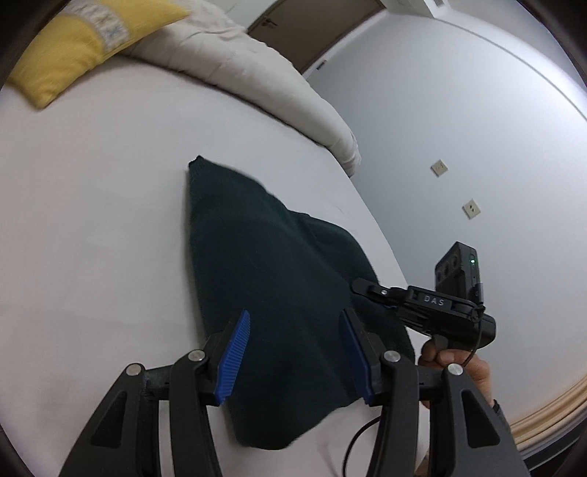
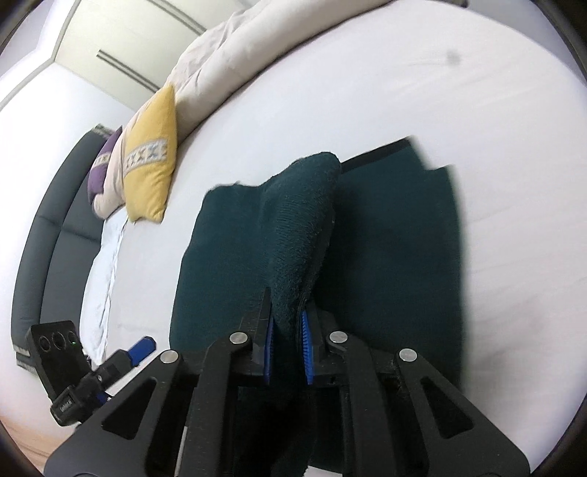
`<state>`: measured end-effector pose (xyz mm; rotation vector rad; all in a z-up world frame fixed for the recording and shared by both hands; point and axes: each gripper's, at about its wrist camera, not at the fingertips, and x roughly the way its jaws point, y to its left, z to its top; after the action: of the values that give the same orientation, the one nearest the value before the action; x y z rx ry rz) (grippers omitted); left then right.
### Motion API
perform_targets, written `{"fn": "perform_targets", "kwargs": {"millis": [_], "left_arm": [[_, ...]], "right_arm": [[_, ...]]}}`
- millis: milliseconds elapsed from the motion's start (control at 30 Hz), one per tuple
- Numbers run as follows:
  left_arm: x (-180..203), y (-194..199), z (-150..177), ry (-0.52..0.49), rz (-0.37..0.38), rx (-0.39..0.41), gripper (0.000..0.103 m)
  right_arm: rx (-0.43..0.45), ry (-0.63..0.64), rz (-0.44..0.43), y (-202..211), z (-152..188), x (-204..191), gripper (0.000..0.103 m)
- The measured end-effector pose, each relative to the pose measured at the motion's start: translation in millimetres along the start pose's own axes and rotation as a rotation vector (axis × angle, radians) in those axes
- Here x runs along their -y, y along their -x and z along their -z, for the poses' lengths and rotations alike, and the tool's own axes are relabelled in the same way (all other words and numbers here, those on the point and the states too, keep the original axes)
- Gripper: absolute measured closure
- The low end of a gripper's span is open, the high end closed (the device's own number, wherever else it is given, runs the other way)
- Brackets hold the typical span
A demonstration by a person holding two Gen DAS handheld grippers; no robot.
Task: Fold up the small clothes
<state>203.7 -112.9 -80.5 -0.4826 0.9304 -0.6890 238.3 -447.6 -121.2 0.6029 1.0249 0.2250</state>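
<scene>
A home bedroom was shown: a bed (image 2: 367,91) with a white sheet, a padded headboard (image 2: 47,205), a yellow cushion (image 2: 150,161), a rumpled duvet (image 1: 256,73) and a door (image 1: 312,29)

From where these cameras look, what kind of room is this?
Most likely a bedroom: a wide white-sheeted bed, a yellow patterned cushion beside a rumpled cream duvet, and a dark padded headboard.
</scene>
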Motion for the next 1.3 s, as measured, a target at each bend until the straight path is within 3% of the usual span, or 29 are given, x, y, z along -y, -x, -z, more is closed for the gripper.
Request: {"fn": "perform_targets", "kwargs": {"millis": [367, 733, 833, 1000, 1067, 1133, 1200, 1300], "left_arm": [[43.9, -52.8, -11.9, -0.153, -0.083, -0.053, 0.050], [41.4, -82.1, -22.6, -0.209, -0.178, -0.066, 0.050], [23.2, -99.4, -23.5, -0.157, -0.180, -0.122, 0.052], [18.1, -102.0, -27.0, -0.146, -0.178, -0.132, 0.056], [21.6, -103.4, -27.2, -0.172, -0.196, -0.143, 0.056], [21.4, -103.0, -27.1, -0.181, -0.199, -0.152, 0.056], [20.1, -102.7, -27.5, -0.178, -0.196, -0.156, 0.056], [22.1, -102.5, -26.0, -0.197, -0.214, -0.155, 0.056]], "right_arm": [[0.010, -0.040, -0.007, 39.2, -5.4, 67.2, 0.093], [0.011, -0.113, -0.013, 0.3, 10.1, 95.3, 0.093], [0.023, -0.154, -0.062, -10.7, 17.6, 114.1, 0.093], [0.058, -0.173, -0.126, -15.7, 27.6, 128.4, 0.095], [0.050, -0.170, -0.104, -11.4, 27.5, 124.6, 0.092], [0.063, -0.131, 0.009, 4.0, 28.0, 107.3, 0.086], [0.124, -0.080, 0.120, 31.5, 30.2, 81.7, 0.086], [0.190, -0.031, 0.008, 59.9, 32.8, 51.5, 0.086]]}}
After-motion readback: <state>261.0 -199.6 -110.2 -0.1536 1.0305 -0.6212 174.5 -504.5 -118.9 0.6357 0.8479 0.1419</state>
